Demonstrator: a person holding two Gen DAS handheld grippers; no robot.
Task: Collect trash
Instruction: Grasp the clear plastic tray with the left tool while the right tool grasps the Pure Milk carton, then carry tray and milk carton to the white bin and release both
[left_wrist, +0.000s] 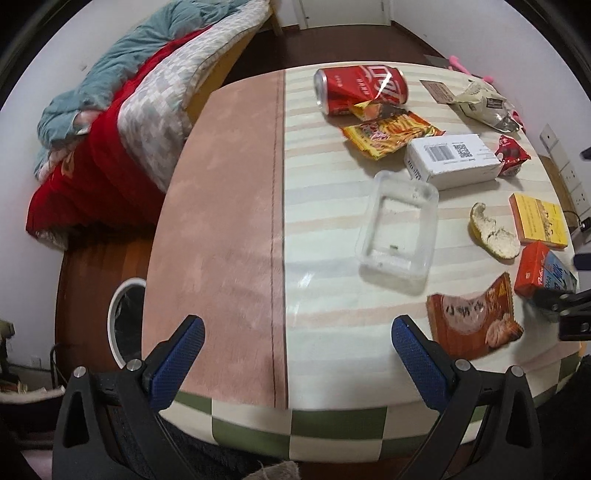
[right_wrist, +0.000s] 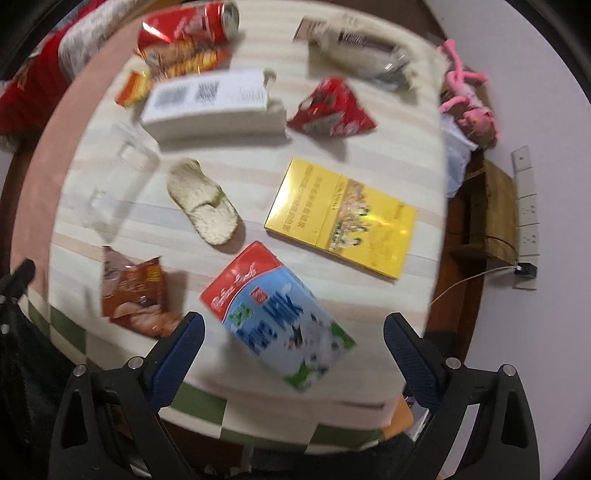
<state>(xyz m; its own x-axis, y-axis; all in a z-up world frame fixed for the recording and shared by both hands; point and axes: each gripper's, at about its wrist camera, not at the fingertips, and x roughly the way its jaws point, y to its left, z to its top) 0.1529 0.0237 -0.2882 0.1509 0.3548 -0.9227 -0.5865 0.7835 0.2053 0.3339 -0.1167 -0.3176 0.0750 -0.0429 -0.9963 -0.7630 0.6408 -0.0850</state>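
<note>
Trash lies on a cloth-covered table (left_wrist: 229, 229): a crushed red can (left_wrist: 360, 88), an orange snack wrapper (left_wrist: 391, 134), a white box (left_wrist: 454, 160), a clear plastic tray (left_wrist: 399, 229), a fruit peel (left_wrist: 493, 232), a brown wrapper (left_wrist: 474, 319), a yellow box (right_wrist: 341, 218) and a milk carton (right_wrist: 277, 315). My left gripper (left_wrist: 297, 350) is open and empty above the table's near edge. My right gripper (right_wrist: 293, 343) is open, with the milk carton lying between its fingers, not gripped.
A white-rimmed bin (left_wrist: 123, 325) with a dark liner stands on the floor left of the table. A bed with red and teal bedding (left_wrist: 122, 122) is behind it. A red wrapper (right_wrist: 330, 109), a pale bag (right_wrist: 364, 53), a pink toy (right_wrist: 469, 99) and a power strip (right_wrist: 528, 218) sit to the right.
</note>
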